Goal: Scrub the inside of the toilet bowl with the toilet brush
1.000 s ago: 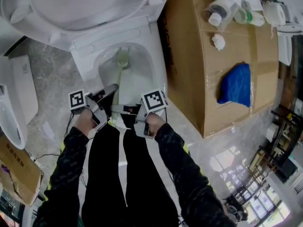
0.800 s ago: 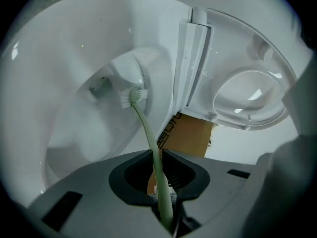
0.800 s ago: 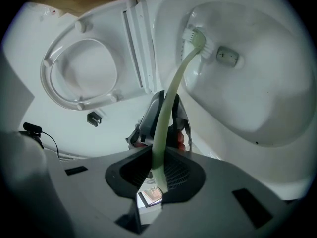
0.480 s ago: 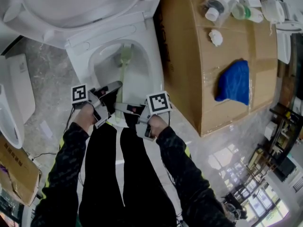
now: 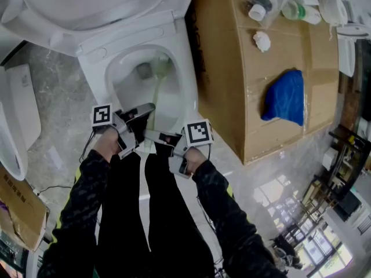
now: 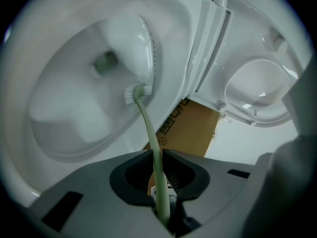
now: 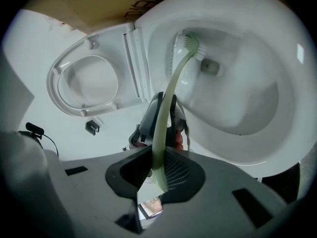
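A pale green toilet brush (image 5: 156, 91) reaches from both grippers down into the white toilet bowl (image 5: 188, 83). Its bristled head (image 5: 162, 66) presses on the bowl's inner wall just right of the drain hole (image 5: 144, 70). My left gripper (image 5: 143, 112) is shut on the handle, further down it. My right gripper (image 5: 157, 136) is shut on the handle's near end. In the left gripper view, the left gripper (image 6: 157, 157) pinches the handle (image 6: 150, 133), and the brush head (image 6: 134, 93) lies under the rim. In the right gripper view, the right gripper (image 7: 157, 155) clamps the handle (image 7: 166, 103) and the brush head (image 7: 190, 44) sits beside the drain.
The seat and lid (image 5: 87, 4) stand raised behind the bowl. A big cardboard box (image 5: 232, 86) stands tight against the toilet's right side, carrying a blue cloth (image 5: 284, 97) and bottles (image 5: 261, 7). Another white fixture (image 5: 14, 126) and a cardboard piece (image 5: 17, 207) lie at the left.
The brush head has slid a little to the right inside the bowl, and the drain hole now shows beside it. Both grippers stay clamped on the handle.
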